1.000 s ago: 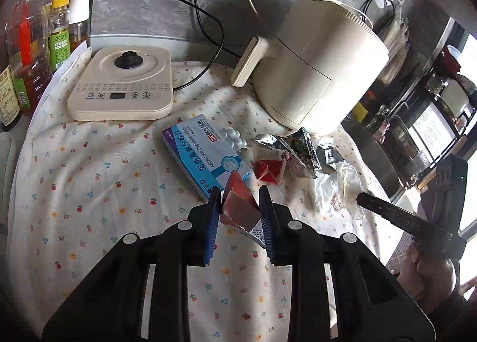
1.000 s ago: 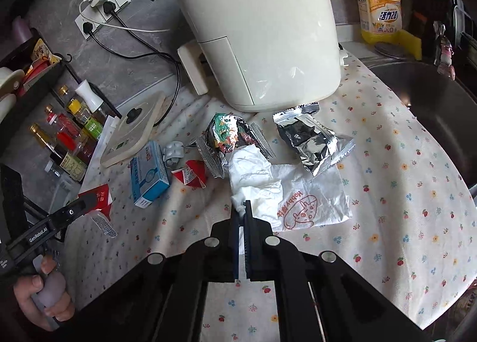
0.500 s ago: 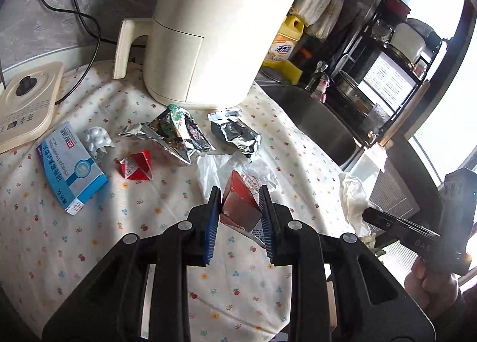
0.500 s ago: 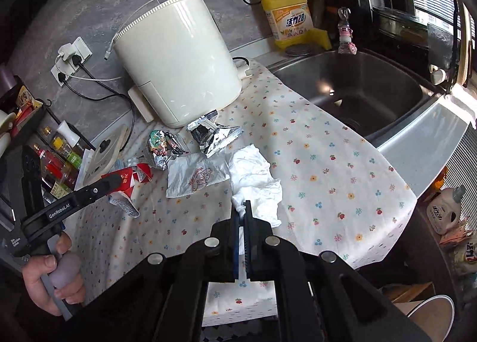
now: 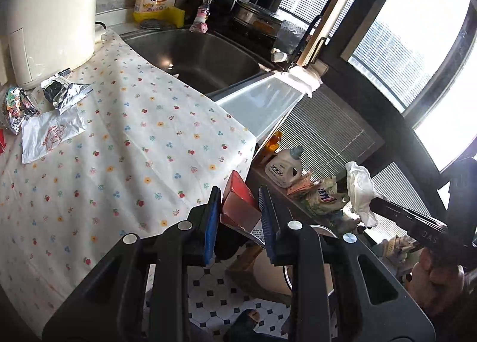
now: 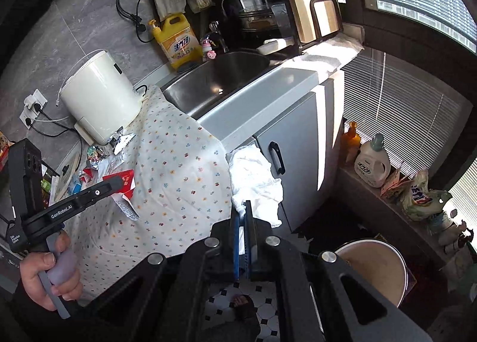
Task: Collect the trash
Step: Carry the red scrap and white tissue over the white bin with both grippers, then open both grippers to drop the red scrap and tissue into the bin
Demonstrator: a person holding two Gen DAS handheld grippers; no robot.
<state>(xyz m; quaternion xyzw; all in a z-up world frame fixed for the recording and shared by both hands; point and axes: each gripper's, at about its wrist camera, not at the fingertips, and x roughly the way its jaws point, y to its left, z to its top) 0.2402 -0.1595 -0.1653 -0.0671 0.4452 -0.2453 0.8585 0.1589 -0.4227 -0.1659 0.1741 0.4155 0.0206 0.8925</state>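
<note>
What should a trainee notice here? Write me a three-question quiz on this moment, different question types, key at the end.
1. True or false: the left gripper is shut on a red carton.
2. Multiple choice: the right gripper holds A) a foil wrapper, B) a crumpled white tissue, C) a blue box.
3. Fill in: the silver foil wrapper lies on the floral cloth next to the cream-coloured ____.

Key
1. True.
2. B.
3. Appliance; a printed white wrapper lies there too, while the bin stands on the floor below.
</note>
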